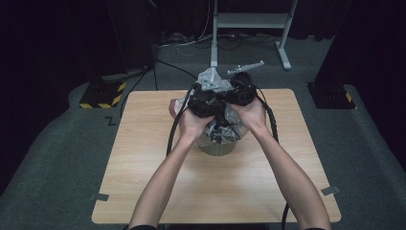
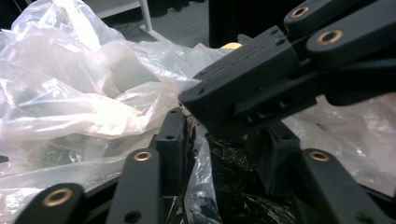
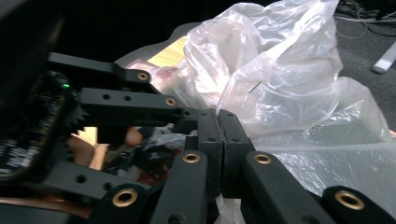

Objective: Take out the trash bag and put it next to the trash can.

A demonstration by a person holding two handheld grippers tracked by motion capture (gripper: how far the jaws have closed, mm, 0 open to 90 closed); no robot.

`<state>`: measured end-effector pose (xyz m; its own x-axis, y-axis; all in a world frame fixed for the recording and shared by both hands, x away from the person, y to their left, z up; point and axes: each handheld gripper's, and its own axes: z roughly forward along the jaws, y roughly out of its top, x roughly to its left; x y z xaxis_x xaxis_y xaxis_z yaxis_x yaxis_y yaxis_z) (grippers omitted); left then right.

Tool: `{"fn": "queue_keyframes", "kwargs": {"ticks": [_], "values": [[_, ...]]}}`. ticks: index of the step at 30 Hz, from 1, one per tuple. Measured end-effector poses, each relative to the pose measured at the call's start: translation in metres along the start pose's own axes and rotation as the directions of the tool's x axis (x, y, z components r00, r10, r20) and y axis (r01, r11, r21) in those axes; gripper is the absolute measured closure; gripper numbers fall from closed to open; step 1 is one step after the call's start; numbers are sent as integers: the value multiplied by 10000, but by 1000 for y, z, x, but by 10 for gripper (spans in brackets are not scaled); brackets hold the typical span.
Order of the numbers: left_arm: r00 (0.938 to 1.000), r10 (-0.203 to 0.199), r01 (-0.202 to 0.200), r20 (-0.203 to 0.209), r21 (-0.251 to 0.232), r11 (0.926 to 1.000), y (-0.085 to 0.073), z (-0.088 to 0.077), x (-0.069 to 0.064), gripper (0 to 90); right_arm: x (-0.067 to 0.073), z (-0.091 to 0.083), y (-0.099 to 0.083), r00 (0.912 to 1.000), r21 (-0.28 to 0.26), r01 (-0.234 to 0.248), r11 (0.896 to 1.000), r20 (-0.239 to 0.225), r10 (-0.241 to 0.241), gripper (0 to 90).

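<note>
A light wooden table (image 1: 158, 191) carries a small round bin (image 1: 218, 146) near its far middle, and a clear plastic bag (image 2: 70, 93) billows up over the bin's mouth, with crumpled black material (image 2: 238, 186) showing inside it. Both hands meet above the bin: the left gripper (image 2: 222, 140) has its jaws partly apart, having just been opening, with a fold of the clear bag lying between them but not pinched, while the right gripper (image 3: 218, 135) has its jaws pressed together on a strip of the same bag
</note>
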<state>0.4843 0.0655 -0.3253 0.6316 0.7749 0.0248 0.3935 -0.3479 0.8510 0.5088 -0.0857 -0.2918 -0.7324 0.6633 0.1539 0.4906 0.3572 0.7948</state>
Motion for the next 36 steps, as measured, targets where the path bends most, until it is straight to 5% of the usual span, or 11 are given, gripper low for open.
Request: {"fn": "queue_keyframes", "kwargs": {"ticks": [5,10,21,36], "values": [[9991,314,-310,-299,138,9994,1,1,-4,738,-2,-1,-1,9999,-65,-94,9999,-81,93,873],[9981,330,-302,-523,543,9981,2,4,-4,862,-8,-7,-3,9990,-450,-450,9980,6,451,694],[9994,144,-125,-322,601,9981,3,-1,-1,888,-24,-34,-13,9945,-1384,-770,9874,593,859,430],[10000,-78,78,34,143,9999,9,-21,2,890,-55,-57,-49,9817,-1957,-1007,9755,1395,1294,389]]}}
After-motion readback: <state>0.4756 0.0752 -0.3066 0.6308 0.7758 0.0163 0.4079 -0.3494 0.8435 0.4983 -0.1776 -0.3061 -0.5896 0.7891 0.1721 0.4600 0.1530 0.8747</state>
